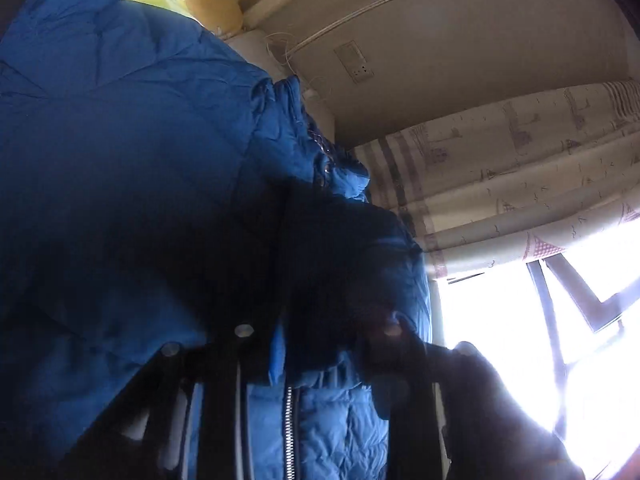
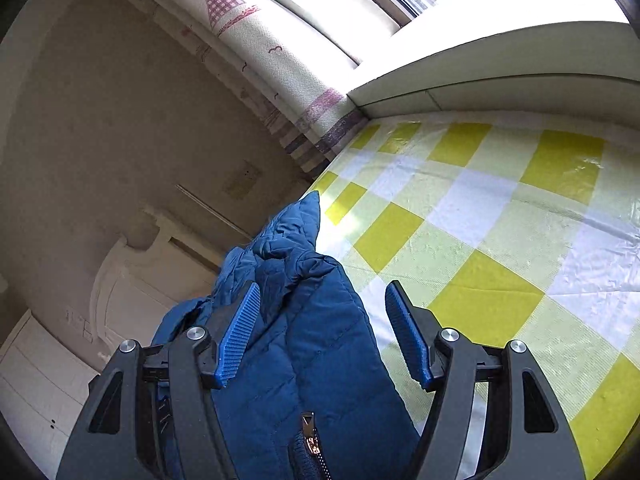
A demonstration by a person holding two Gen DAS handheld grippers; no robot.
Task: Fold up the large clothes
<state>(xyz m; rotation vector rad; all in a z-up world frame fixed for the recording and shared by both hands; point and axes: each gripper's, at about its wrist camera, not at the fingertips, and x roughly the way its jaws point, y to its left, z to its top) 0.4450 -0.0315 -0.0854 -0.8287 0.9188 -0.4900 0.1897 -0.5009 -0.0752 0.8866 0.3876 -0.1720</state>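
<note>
A blue quilted jacket (image 1: 120,140) fills most of the left wrist view, and its zipper (image 1: 289,420) runs down between the dark fingers. My left gripper (image 1: 328,352) is shut on a bunched fold of it; the fingertips are lost in shadow under the fabric. In the right wrist view the same jacket (image 2: 312,360) lies between the blue ribbed pads of my right gripper (image 2: 324,336), with a zip pull (image 2: 310,440) near the bottom. The left pad (image 2: 240,332) rests against the fabric. The right pad (image 2: 408,340) stands apart from it, so that gripper is open.
A bed with a yellow, white and pale green checked sheet (image 2: 480,220) stretches to the right under the jacket. A patterned curtain (image 2: 248,40) and a bright window (image 1: 520,340) stand beyond it, above a white ledge (image 2: 500,60). A beige wall with a socket (image 1: 356,64) and white furniture (image 2: 132,292) are to the left.
</note>
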